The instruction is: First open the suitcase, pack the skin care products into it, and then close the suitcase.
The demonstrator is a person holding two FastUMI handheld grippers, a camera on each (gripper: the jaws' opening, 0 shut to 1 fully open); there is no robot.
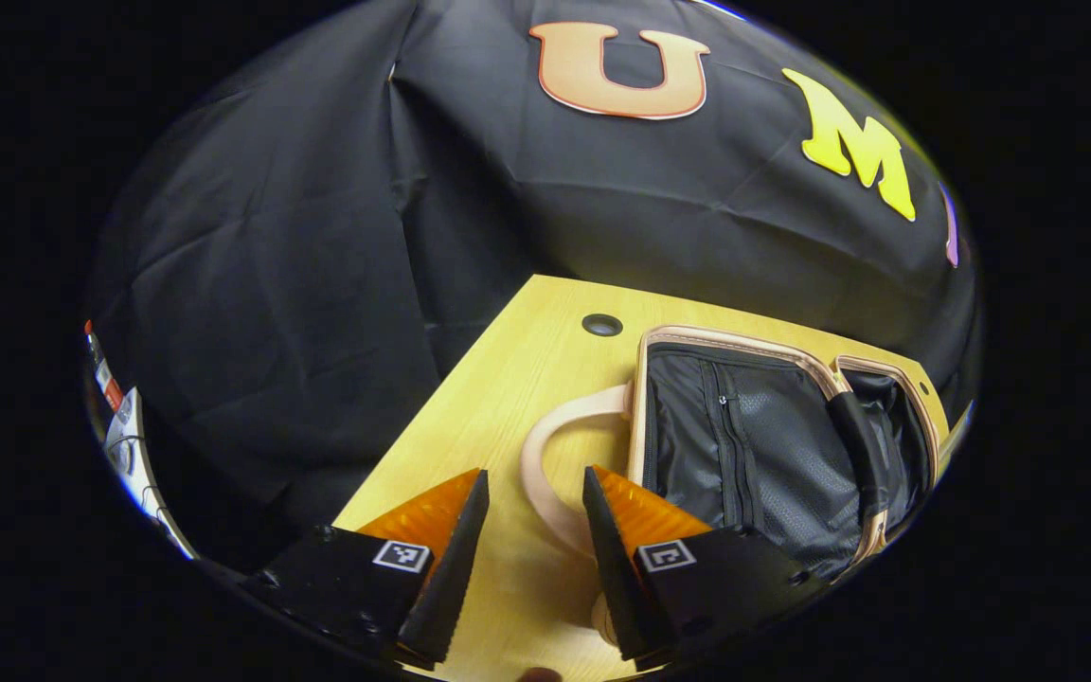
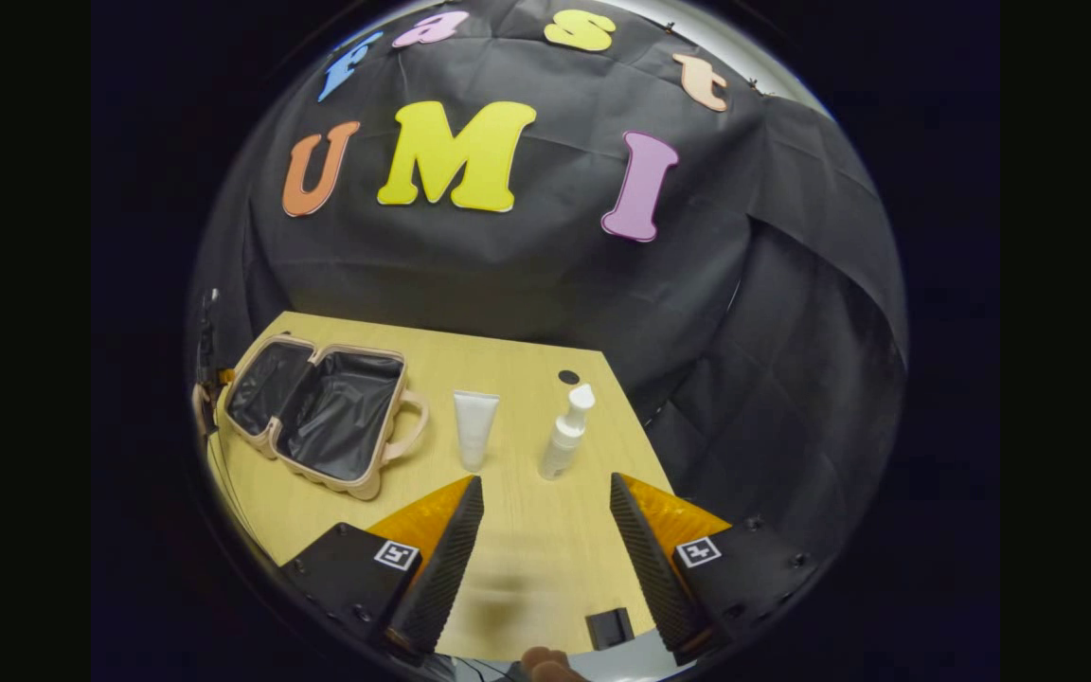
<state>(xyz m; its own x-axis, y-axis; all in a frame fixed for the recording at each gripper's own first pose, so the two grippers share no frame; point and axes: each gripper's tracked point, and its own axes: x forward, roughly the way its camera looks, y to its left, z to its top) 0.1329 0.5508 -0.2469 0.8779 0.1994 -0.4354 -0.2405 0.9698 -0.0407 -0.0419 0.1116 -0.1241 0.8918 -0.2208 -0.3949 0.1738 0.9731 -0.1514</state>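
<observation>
A small pink suitcase [image 2: 318, 412] lies wide open on the wooden table [image 2: 527, 530], its two black-lined halves facing up. To its right lie a white tube [image 2: 474, 428] and a white pump bottle [image 2: 566, 434]. My right gripper [image 2: 545, 559] hovers open above the table's near edge, just in front of the two products. In the left gripper view the suitcase [image 1: 773, 445] fills the right side, its pink handle [image 1: 545, 474] curving toward me. My left gripper [image 1: 531, 554] is open, the handle's loop lying just beyond and beneath its fingers.
A round cable hole [image 1: 601, 325] pierces the table near its back corner. A small dark block [image 2: 610, 627] sits at the table's near edge. Black cloth walls the booth behind and beside the table. A fingertip shows at the bottom edge of each view.
</observation>
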